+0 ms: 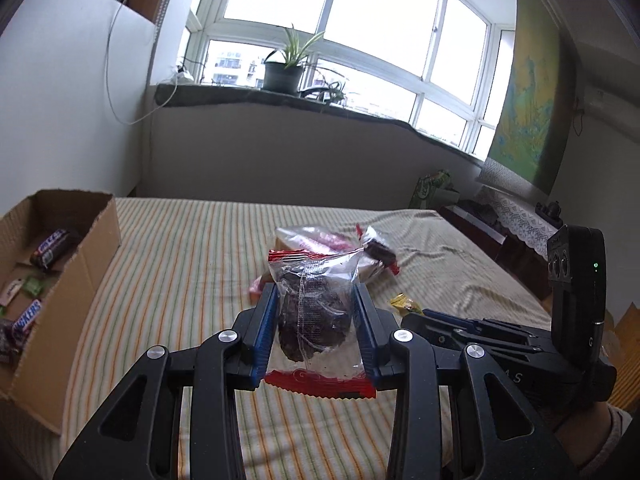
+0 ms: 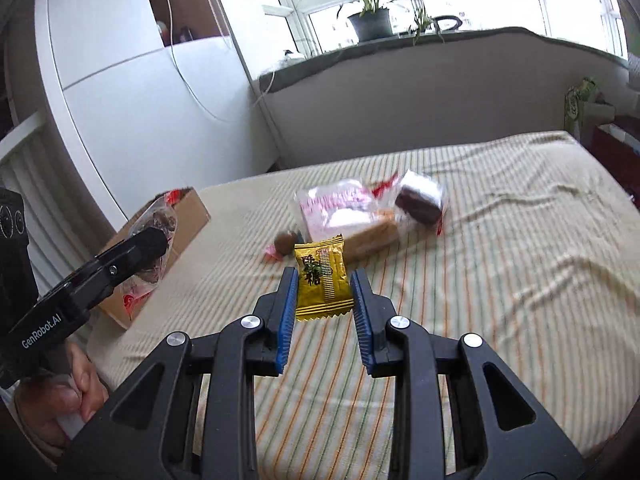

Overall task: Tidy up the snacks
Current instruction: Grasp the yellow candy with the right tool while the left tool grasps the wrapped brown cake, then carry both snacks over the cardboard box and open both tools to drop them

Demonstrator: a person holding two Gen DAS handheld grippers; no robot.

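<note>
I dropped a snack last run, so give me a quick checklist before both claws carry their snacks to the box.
1. Left claw shut on the clear cake packet: ok.
2. Right claw shut on the yellow candy: ok; its pads touch the wrapper edges only, so the hold looks light.
3. Cardboard box open: ok.
4. Room inside the box beside the Snickers bars: ok.
5. Remaining snack pile apart from both claws: ok.

— The brownie wrapper [image 1: 312,304]?
— Clear, glossy, crinkled plastic; the yellow candy packet [image 2: 322,280] is shiny foil-like.
— And the box [image 1: 80,276]?
— Matt corrugated cardboard, on a woven striped bedsheet [image 2: 500,280].
</note>
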